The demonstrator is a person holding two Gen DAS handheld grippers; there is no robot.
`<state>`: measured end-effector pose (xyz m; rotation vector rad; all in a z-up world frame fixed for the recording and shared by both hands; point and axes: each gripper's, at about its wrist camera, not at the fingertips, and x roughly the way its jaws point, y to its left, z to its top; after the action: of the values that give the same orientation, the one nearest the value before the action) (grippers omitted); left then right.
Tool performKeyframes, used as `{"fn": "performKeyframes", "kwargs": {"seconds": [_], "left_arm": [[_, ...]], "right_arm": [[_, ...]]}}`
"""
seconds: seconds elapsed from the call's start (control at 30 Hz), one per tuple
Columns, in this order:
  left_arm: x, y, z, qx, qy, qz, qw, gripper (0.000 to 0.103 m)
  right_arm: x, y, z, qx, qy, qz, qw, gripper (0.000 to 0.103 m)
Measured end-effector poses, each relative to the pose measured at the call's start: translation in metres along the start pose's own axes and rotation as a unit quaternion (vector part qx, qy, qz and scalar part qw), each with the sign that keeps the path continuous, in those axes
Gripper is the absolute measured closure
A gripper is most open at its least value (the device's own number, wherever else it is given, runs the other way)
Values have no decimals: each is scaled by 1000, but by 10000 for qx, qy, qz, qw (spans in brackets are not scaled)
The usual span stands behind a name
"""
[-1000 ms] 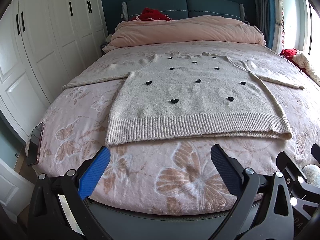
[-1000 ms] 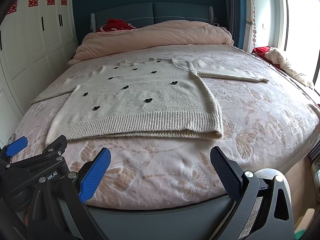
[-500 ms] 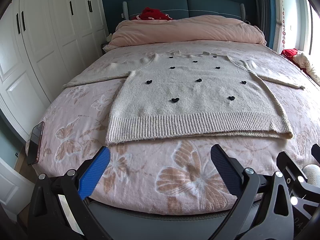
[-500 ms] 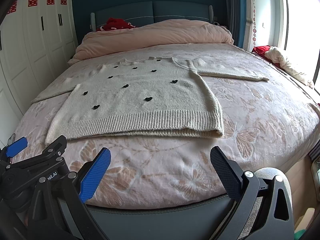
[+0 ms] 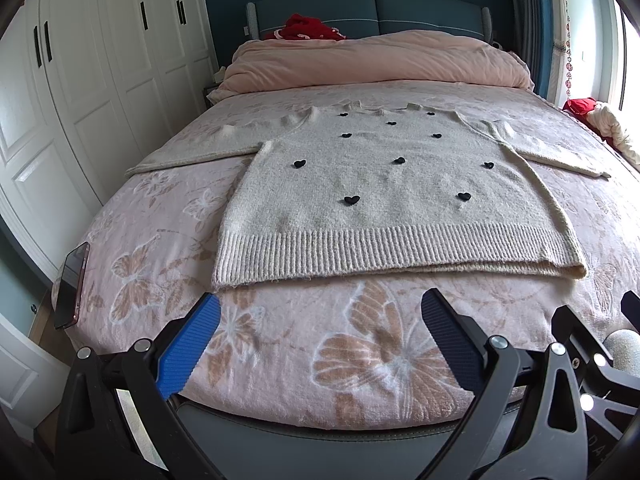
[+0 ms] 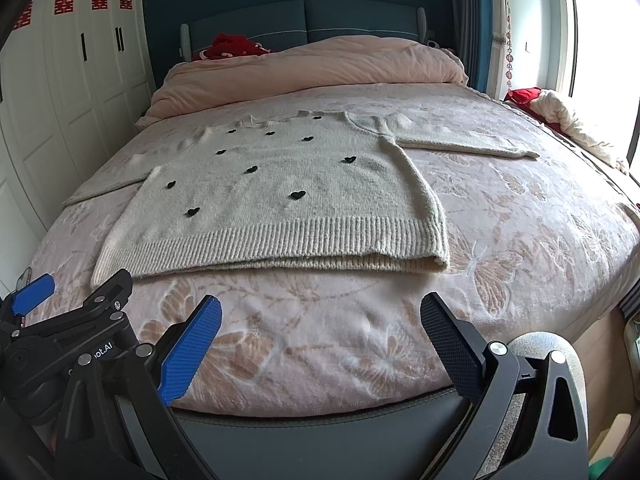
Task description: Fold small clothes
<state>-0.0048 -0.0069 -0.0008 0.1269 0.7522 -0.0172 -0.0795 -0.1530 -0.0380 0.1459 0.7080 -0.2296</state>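
hovering at the foot of the bed [image 5: 256, 352], the left gripper [image 5: 320, 344] and right gripper [image 6: 320, 344] both have their jaws spread wide and hold nothing, each short of the sweater [image 5: 384, 200] and not touching it. the near risk, as i judge it, is at the hem [image 5: 392, 248]: the lower layer peeks out under the ribbed edge toward the right corner, so a shallow pinch could catch only the top layer and drag the front off the back. the fluffy blanket under it could get nipped along with the knit and ruck up. a phone [image 5: 72, 284] sits at the bed's left edge, and a tugged blanket might tip it off. the sweater lies flat, face up, mid-bed, hem nearest, neck toward the pink duvet [image 5: 376, 60]. it is pale cream, loose knit, dotted with small black hearts. both sleeves are spread straight out to the sides, so nothing is folded yet; soft and stretchy, it may sag if lifted by one corner.
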Motion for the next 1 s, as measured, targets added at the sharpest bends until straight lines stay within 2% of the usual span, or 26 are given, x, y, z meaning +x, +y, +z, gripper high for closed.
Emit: {"fn": "performKeyframes", "kwargs": {"seconds": [1.0], "left_arm": [[1, 1, -1, -2, 14, 9, 10000, 5]], "right_arm": [[3, 0, -1, 46, 82, 30, 10000, 5]]}}
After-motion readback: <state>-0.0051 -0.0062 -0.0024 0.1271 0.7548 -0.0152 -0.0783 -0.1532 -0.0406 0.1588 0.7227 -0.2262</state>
